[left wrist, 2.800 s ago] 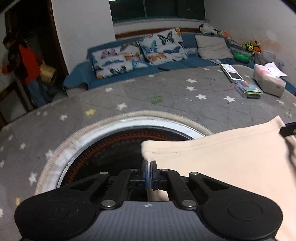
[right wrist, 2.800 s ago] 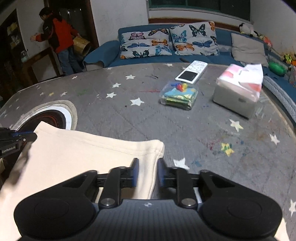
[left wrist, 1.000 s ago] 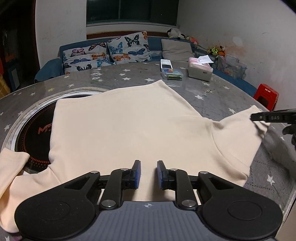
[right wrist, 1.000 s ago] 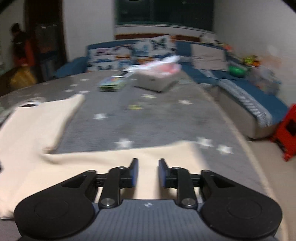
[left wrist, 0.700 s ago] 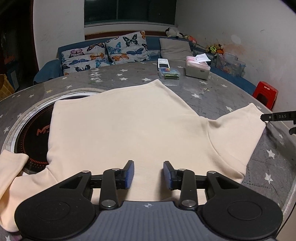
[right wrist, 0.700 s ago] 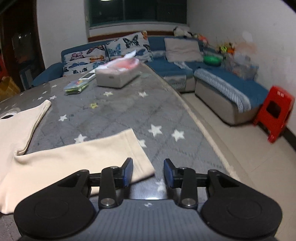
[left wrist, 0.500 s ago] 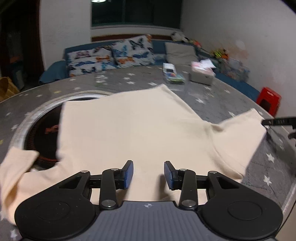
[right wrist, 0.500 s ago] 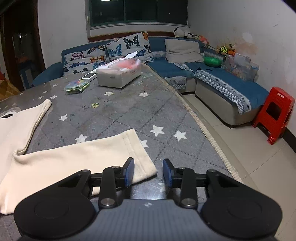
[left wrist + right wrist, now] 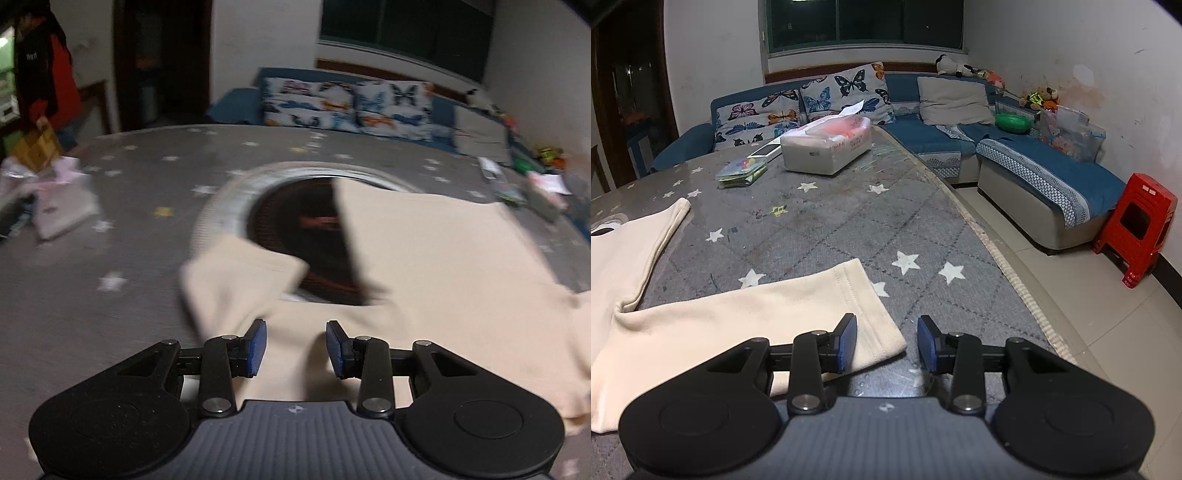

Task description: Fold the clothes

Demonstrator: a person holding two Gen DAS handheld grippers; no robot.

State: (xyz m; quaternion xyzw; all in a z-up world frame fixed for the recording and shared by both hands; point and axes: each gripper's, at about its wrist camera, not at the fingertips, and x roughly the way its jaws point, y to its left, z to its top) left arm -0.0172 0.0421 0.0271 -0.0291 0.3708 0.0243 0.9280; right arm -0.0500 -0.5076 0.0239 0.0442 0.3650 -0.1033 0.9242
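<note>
- The cream shirt (image 9: 443, 258) lies spread flat on the grey star-patterned desk (image 9: 849, 221), its body partly covering a dark round inset (image 9: 303, 221) ringed in white.
- In the left wrist view, which is blurred, one sleeve (image 9: 236, 280) runs out from the body toward 10 o'clock of the left hand-held gripper (image 9: 295, 345), ending short of the ring's edge. The fabric sits directly ahead of and beneath that gripper.
- The left hand-held gripper has its blue pads spread apart with nothing between them but the shirt's near edge below.
- In the right wrist view, the other sleeve (image 9: 757, 321) lies with its long axis running from 9 o'clock toward the right hand-held gripper (image 9: 886, 341); its stitched cuff ends just at the gripper's left pad, at roughly 11 o'clock.
- The right hand-held gripper is likewise spread wide and holds nothing; bare desk shows between its pads.
- Judgement: each sleeve is nearest its own gripper, so the next fold likely calls for each to pinch a cuff and carry it inward across the body. The right cuff lies slightly left of the gap, so a small shift toward 9 o'clock seems needed first.
- Farther off at 12 o'clock in the right view stand a tissue box (image 9: 827, 147) and a small clear container (image 9: 740, 173), well apart from the shirt.
</note>
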